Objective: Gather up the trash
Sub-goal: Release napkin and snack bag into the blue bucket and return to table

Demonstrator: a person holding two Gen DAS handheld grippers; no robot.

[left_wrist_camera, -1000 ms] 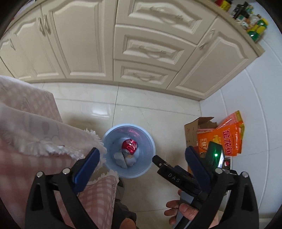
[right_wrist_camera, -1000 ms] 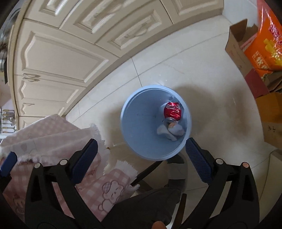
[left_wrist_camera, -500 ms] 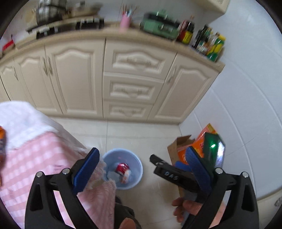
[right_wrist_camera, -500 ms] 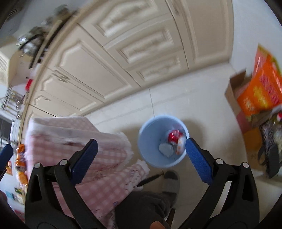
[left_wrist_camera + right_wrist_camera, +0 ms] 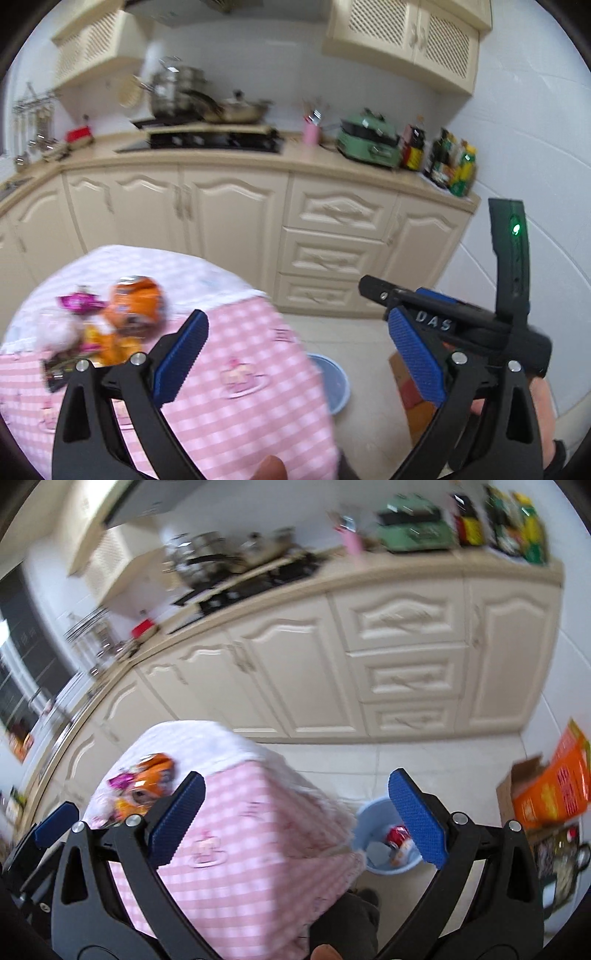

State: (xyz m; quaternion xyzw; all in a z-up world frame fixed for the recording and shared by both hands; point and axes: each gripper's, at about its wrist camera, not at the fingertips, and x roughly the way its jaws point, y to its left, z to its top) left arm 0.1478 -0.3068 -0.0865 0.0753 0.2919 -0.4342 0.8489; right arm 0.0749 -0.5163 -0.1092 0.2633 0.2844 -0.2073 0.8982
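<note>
Checked tablecloth (image 5: 236, 354) — blurred wrappers (image 5: 110, 325), perhaps crushed can.

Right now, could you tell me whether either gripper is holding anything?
No. The left gripper and right gripper are both open and empty.

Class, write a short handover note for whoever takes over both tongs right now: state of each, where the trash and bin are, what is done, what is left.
Left tongs: open, empty, above the table.
Right tongs: open, empty, beside them.
Bin: on the floor past the table corner, already holding a red can and scraps.
Left to collect: the orange packet, the purple wrapper and other blurred litter piled at the table's far left. Pick each up and drop it in the bin.
</note>
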